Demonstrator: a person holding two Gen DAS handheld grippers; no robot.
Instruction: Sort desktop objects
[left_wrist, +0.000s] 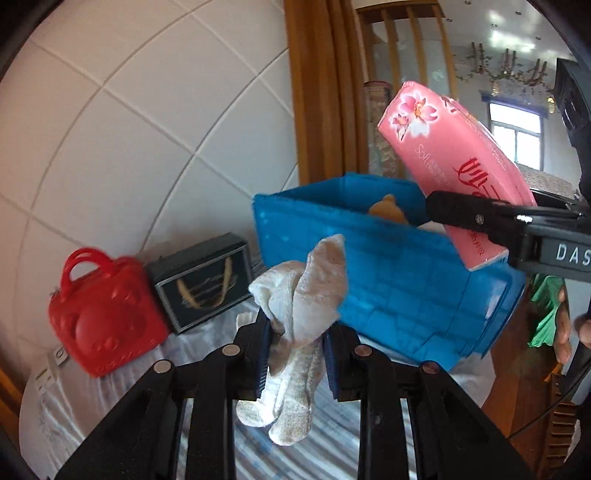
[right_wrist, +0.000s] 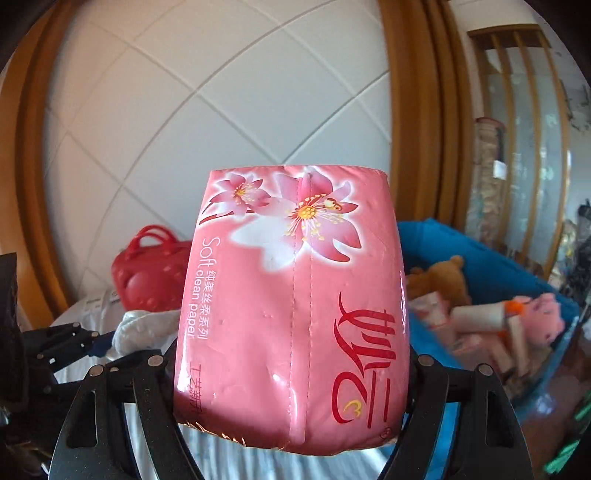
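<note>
Firmly, a limp white sock (left_wrist: 299, 306) is pinched in the nearly closed left tool (left_wrist: 295, 354), long axis 12 to 6. A pink tissue pack (right_wrist: 295, 314) is clamped upright by the wide-spread right tool (right_wrist: 291, 369). A blue bin (left_wrist: 388, 288) lies at 1 o'clock.

The worktop (left_wrist: 332, 450) wears a pale cloth with faint blue-grey stripes. On it, against the tiled wall, a red plastic handbag-shaped case (left_wrist: 107, 317) stands touching a dark gift bag with rope handles (left_wrist: 207, 284) to its right. Just right of that sits a blue folding crate (left_wrist: 388, 280), holding a brown teddy bear (right_wrist: 443, 280), a pink plush toy (right_wrist: 546, 317) and other, blurred items.
</note>
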